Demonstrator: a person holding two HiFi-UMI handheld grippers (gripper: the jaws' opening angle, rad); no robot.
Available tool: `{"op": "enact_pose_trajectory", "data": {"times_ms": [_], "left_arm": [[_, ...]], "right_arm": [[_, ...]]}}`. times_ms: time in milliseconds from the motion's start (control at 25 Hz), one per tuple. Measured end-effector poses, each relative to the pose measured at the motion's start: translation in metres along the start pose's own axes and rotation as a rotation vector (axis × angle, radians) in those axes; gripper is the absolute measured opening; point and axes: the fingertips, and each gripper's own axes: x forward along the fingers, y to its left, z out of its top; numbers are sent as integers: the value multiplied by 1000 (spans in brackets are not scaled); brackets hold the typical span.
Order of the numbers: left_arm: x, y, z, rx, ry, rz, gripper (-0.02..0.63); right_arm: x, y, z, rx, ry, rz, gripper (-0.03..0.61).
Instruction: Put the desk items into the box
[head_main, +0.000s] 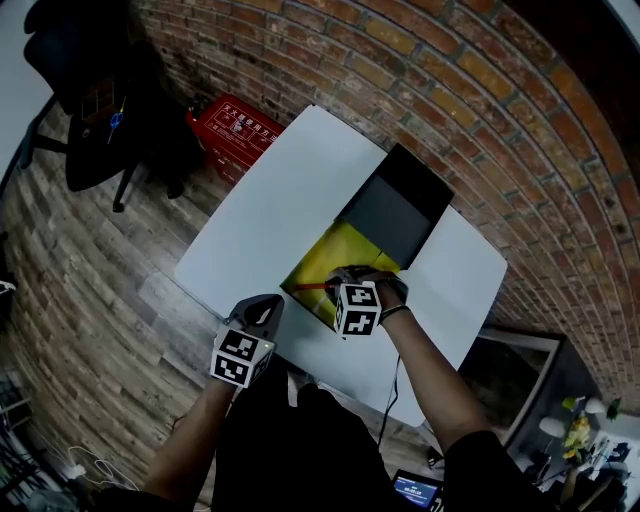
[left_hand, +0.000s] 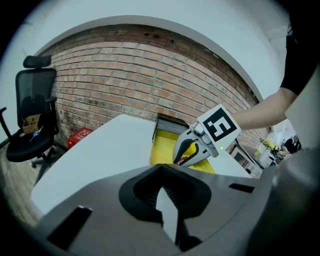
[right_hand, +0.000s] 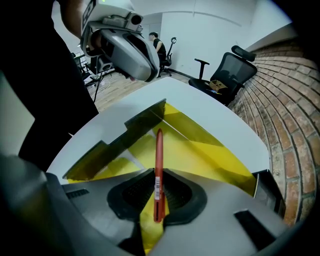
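Clamped red pen (right_hand: 158, 145) between right gripper (right_hand: 158, 172) jaws, its barrel out over the yellow box (right_hand: 200, 150) at mid-frame. Showed barcode label only in right gripper view, a mere red sliver in head view. Held left gripper (left_hand: 162, 172) jaws pressed together, empty, over white table (left_hand: 100, 150).

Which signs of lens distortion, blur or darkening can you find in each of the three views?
Head view: the brick wall bows in arcs. Left gripper view: black round rim; near jaws soft, the right gripper crisp. Right gripper view: the red pen sharp, the table edge curved, foreground jaws blurred.
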Motion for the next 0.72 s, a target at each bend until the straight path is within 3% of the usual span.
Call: {"op": "enact_pose_trajectory", "data": {"times_ms": [360,720], "left_arm": [[-2,-2,-2,-4,-1,15,14],[-5,-14,0,17,-6,8,14]], "right_arm": [[-3,1,-5,1,-3,-1,63],[-29,-3,4,61,-70,-67,63]]}}
